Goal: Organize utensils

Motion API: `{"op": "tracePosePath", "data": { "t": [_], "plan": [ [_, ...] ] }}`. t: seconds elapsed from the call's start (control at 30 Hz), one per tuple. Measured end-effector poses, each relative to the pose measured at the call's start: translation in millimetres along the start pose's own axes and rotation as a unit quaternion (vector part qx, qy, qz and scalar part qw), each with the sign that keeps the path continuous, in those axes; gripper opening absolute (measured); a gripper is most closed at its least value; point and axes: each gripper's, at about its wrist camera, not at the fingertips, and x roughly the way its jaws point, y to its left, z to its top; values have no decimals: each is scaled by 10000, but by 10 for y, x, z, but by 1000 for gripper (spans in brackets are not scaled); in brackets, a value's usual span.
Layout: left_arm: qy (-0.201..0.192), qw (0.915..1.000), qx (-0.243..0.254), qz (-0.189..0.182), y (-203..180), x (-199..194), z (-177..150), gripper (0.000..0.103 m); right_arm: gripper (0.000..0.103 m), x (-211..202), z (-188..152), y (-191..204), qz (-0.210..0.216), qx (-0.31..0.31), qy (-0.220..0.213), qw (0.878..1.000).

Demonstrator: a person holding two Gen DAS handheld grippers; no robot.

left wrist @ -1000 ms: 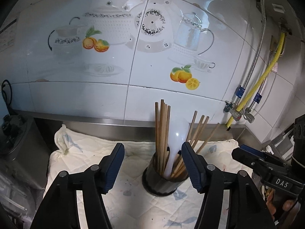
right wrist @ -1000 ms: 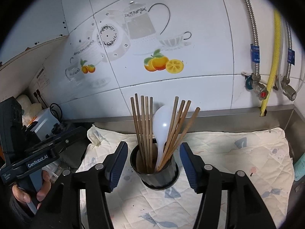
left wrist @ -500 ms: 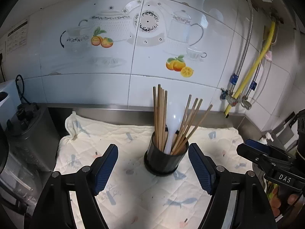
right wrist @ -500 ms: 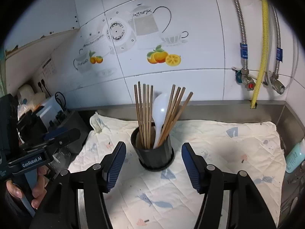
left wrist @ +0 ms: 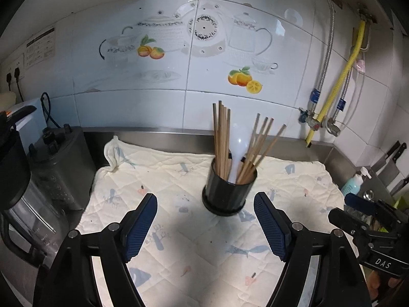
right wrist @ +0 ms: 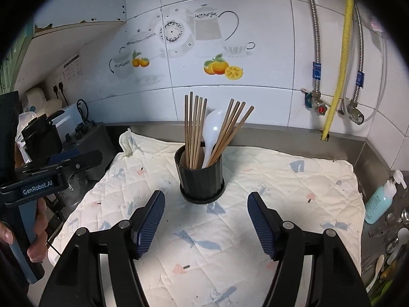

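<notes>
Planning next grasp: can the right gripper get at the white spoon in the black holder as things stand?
Probably yes. The right gripper is empty, its jaws opening, with only bare quilted cloth before the black holder. The white spoon stands between two chopsticks bundles, so the fingers may brush them.

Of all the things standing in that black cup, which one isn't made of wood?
The white plastic spoon. It stands in the black cup between two bunches of brown wooden chopsticks, and it alone is white, with a broad rounded bowl instead of a thin straight stick.
</notes>
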Motion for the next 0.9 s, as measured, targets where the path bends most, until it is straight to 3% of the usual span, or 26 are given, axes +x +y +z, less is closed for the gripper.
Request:
{"op": "tracePosePath", "data": {
  "t": [0.47, 0.9],
  "plan": [
    [194, 9989, 192, 368, -128, -83, -216, 84, 74, -220, -193, -89, -128, 115, -24, 9999],
    [210, 9983, 219, 491, -165, -159, -364, 84, 76, -276, -223, -169, -141, 163, -24, 9998]
  ]
}}
